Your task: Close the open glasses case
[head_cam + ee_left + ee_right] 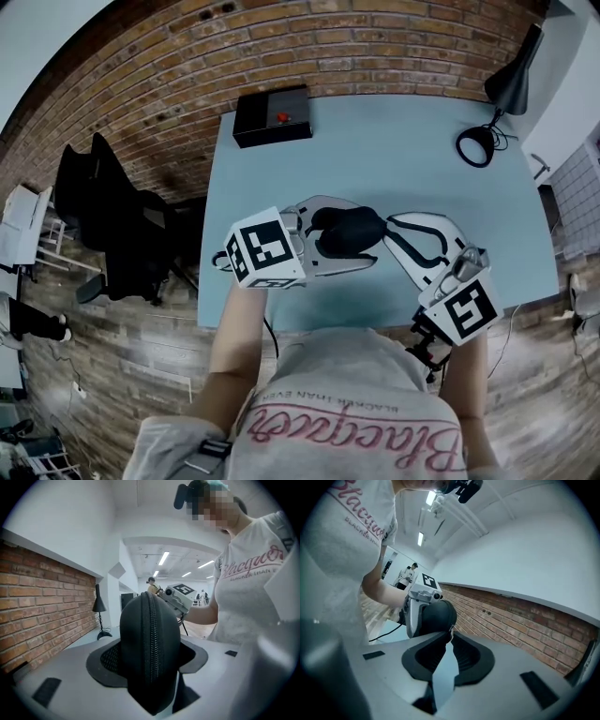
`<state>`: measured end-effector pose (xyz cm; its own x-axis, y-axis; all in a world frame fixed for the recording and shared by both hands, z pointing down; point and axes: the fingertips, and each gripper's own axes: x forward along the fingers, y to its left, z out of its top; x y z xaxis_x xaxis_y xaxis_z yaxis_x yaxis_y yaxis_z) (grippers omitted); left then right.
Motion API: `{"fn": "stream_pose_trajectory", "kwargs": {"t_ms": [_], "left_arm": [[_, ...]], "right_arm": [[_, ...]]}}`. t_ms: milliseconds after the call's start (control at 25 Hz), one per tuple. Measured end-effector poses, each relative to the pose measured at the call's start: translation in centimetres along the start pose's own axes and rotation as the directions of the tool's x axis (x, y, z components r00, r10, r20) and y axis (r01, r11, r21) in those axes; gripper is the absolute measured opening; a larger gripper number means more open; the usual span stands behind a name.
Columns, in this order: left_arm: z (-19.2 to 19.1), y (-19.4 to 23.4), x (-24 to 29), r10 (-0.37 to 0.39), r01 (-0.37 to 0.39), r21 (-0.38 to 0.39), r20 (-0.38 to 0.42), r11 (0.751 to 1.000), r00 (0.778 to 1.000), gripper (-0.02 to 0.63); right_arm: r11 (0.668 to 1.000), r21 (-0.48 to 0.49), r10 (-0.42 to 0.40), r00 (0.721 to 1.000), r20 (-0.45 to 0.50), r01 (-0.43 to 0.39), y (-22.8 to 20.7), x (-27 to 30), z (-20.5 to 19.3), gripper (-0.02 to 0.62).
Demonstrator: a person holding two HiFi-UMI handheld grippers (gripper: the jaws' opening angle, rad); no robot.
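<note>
Both forearms reach out from the near edge of the light blue rectangular table. The left gripper points inward, nearly level. Its jaws clamp both flat sides of the black oval fabric glasses case, which it carries on edge just above the table's near middle. The right gripper comes in from the table's near right corner and is rolled over. Its tips are pinched to a sliver on the case's zipper seam — the pull is too small to make out. The case's two halves sit together, so the inside is hidden.
</note>
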<state>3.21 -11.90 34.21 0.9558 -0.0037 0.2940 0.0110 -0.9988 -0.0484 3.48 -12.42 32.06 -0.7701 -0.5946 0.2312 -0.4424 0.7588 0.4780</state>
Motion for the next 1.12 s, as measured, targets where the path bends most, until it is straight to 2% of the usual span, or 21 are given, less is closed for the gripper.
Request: {"fn": "stream_pose_trajectory", "kwargs": {"t_ms": [80, 200, 520, 680, 800, 880, 960, 1040, 1120], "left_arm": [[-0.3, -0.3, -0.2, -0.024, 0.025, 0.016, -0.034, 1.000, 0.999, 0.272], [-0.2, -0.1, -0.4, -0.011, 0.012, 0.038, -0.030, 0.999, 0.999, 0.271], [0.3, 0.4, -0.9, 0.010, -0.010, 0.017, 0.028, 1.000, 1.000, 0.265], [0.2, 0.4, -0.9, 0.014, -0.012, -0.027, 0.063, 1.000, 0.998, 0.265], [0.5, 1.4, -1.0, 0.083, -0.074, -0.080, 0.116, 0.994, 0.990, 0.265], [0.5, 2.9, -1.0, 0.191, -0.180, -0.093, 0.124, 0.979, 0.974, 0.265], [0.2, 4.4, -1.0, 0.308, -0.300, -0.087, 0.111, 0.950, 0.945, 0.265], [0.2, 5.3, -1.1, 0.406, -0.397, -0.091, 0.121, 0.913, 0.906, 0.265], [0.5, 5.9, -1.3, 0.493, -0.483, -0.102, 0.147, 0.870, 0.857, 0.266]], "right_arm": [[1.000, -0.013, 0.006, 1.000, 0.014, -0.006, 0.1, 0.2, 0.2, 0.025], [0.999, -0.046, 0.002, 1.000, 0.008, -0.002, 0.0, 0.1, 0.2, 0.020], [0.990, -0.137, -0.017, 0.999, -0.037, 0.011, 0.4, 0.2, -0.7, 0.018], [0.992, -0.123, -0.035, 0.998, -0.047, 0.029, 0.5, 0.4, -1.1, 0.019], [0.994, -0.031, -0.103, 0.995, -0.008, 0.103, -0.7, 0.6, -0.4, 0.020], [0.983, 0.086, -0.166, 0.984, 0.064, 0.160, -2.0, 0.6, 0.4, 0.020], [0.957, 0.225, -0.211, 0.970, 0.120, 0.181, -3.1, 0.4, 0.7, 0.020], [0.940, 0.290, -0.223, 0.965, 0.135, 0.177, -3.8, 0.0, 0.2, 0.020], [0.923, 0.338, -0.240, 0.961, 0.135, 0.183, -4.4, -0.3, -0.4, 0.020]]}}
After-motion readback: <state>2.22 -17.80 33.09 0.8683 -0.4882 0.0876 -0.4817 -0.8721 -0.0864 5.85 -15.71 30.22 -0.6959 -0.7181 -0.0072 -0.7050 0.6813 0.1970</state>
